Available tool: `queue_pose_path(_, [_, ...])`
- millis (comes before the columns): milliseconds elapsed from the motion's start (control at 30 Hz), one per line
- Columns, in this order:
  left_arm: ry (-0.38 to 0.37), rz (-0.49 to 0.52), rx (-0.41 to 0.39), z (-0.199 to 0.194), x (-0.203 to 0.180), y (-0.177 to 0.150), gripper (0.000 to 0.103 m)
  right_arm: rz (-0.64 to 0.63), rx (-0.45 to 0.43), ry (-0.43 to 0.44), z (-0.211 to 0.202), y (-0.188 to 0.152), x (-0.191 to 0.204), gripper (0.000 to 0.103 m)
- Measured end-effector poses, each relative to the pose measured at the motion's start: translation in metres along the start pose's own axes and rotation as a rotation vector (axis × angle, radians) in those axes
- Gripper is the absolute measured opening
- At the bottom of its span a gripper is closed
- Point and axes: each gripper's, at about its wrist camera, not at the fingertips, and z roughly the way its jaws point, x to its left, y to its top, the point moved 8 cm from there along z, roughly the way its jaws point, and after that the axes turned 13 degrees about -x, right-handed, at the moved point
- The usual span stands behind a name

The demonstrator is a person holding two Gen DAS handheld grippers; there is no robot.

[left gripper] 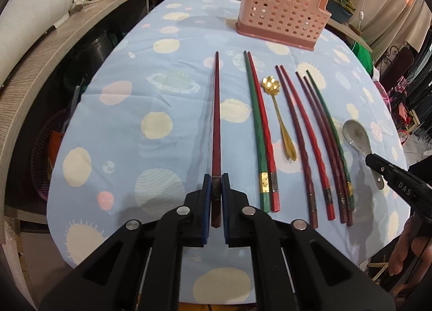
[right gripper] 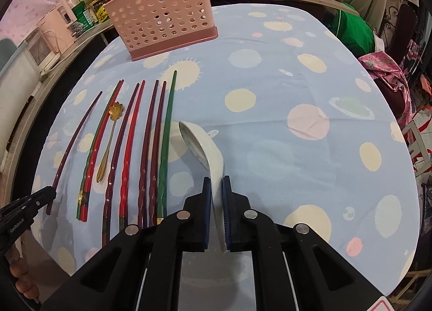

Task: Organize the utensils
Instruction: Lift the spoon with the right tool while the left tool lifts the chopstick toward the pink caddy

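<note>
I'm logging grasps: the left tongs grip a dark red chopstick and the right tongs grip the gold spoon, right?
Only partly. The left tongs do grip the dark red chopstick, but the right tongs grip the white spoon, as the right wrist view shows. The gold spoon lies on the table.

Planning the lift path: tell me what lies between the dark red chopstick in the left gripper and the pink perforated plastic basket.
Only bare planet-print tablecloth separates the dark red chopstick from the pink perforated basket, per the left wrist view.
</note>
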Motion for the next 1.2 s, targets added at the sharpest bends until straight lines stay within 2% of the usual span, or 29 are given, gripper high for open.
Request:
queue_pose_path(200, [-0.015,-0.015,-0.08,-0.028,-0.003,0.03,0.007,0.024,-0.029,0.008,-0.018,0.011,-0.007,0.008])
queue_pose_path(400, [-0.043,-0.024,-0.169,-0.051,-0.011,0.075,0.007,0.043,-0.091,0.028,-0.038,0.043,-0.009,0.008])
queue_pose_path(667, [-0.061,-0.04,-0.331,-0.074,-0.016,0.171,0.007,0.051,-0.159,0.071,-0.042,0.11,-0.003,0.008])
queue_pose_path(933, [-0.045,-0.024,-0.506,-0.094,-0.03,0.282,0.007,0.069,-0.25,0.096,-0.021,0.207,0.005,0.008])
queue_pose_path(1067, [-0.059,-0.044,-0.601,-0.109,-0.037,0.334,0.007,0.09,-0.24,0.105,0.005,0.241,0.008,0.008])
queue_pose_path(1200, [-0.075,-0.063,-0.667,-0.114,-0.045,0.374,0.007,0.09,-0.183,0.108,0.037,0.263,0.015,0.008])
